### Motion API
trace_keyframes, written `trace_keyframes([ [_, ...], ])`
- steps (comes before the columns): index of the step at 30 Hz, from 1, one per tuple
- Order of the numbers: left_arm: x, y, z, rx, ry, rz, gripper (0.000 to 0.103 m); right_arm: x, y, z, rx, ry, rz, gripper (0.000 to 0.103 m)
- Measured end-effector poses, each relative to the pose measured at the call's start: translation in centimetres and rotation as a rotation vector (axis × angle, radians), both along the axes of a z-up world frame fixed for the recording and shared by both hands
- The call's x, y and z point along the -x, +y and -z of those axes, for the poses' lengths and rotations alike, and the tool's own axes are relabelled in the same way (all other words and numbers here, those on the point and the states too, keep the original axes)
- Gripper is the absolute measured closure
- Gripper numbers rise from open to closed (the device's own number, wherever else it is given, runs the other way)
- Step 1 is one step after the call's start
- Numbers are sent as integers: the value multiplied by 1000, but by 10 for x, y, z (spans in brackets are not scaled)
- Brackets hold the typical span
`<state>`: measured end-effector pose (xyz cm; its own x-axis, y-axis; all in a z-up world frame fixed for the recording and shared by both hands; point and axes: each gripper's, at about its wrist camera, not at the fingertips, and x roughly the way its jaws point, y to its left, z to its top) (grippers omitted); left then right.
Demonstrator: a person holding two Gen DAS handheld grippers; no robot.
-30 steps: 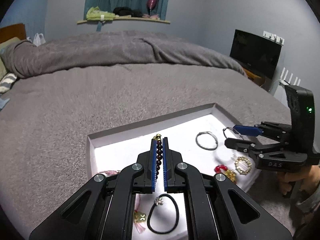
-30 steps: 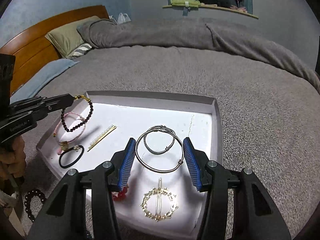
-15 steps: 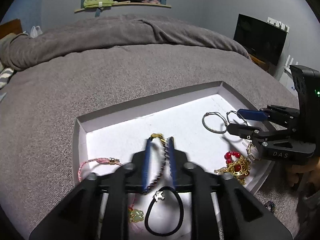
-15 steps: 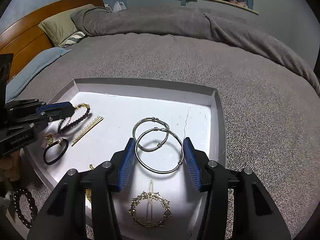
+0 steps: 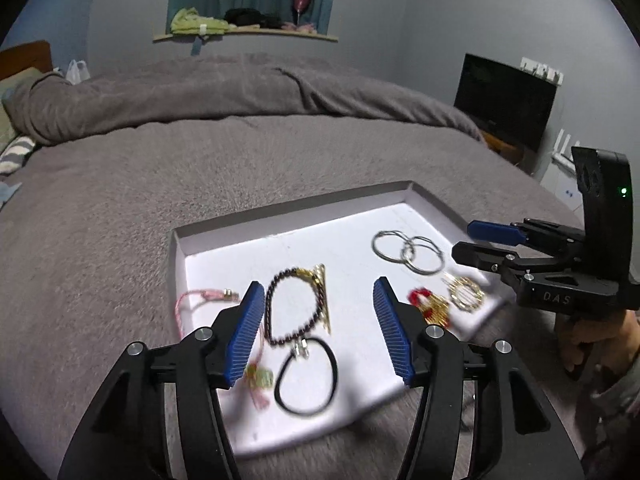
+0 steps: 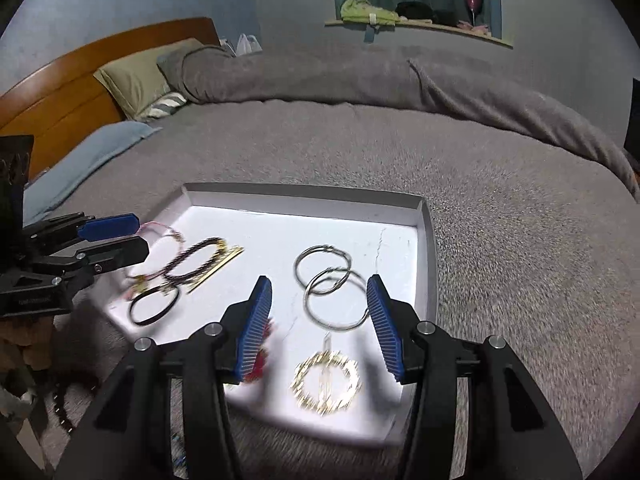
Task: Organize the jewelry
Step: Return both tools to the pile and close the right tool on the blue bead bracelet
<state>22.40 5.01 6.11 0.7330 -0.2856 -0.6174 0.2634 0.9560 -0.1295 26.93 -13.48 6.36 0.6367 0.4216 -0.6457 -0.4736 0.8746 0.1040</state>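
Covering nearly everything we see is the grey bed (image 5: 200, 184), and on it sits the white tray (image 5: 280, 216), a shallow box with low walls. We hold the left gripper (image 5: 318, 320) above the tray's near edge; its jaws are opening with nothing pressed between the blue pads, the dark bead bracelet (image 5: 280, 312) lying flat on the tray below them. Our right gripper (image 6: 318, 320) hovers with its jaws parted and empty over the tray's right side. Beneath it lie 2 overlapping silver hoops (image 6: 326, 284) near the right wall, and the gold round hair clip (image 6: 326, 384) at the near right corner. Toward the left side we see the black hair tie (image 5: 306, 376), a thin gold bar clip (image 5: 324, 296) touching the bracelet, and a pink cord bracelet (image 5: 200, 300) beside the left wall.
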Motion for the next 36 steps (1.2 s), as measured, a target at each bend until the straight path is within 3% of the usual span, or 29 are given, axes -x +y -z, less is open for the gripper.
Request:
trace_keyframes([
  [8, 66, 12, -4, 6, -52, -19, 45, 56, -12, -10, -54, -38, -4, 53],
  [21, 120, 20, 28, 32, 10, -54, 44, 112, -15, 11, -88, 13, -16, 53],
  [29, 156, 17, 23, 32, -12, -75, 44, 150, -14, 11, -90, 4, -33, 53],
  [36, 178, 14, 23, 24, -17, -94, 43, 159, -15, 19, -96, 31, -43, 53],
])
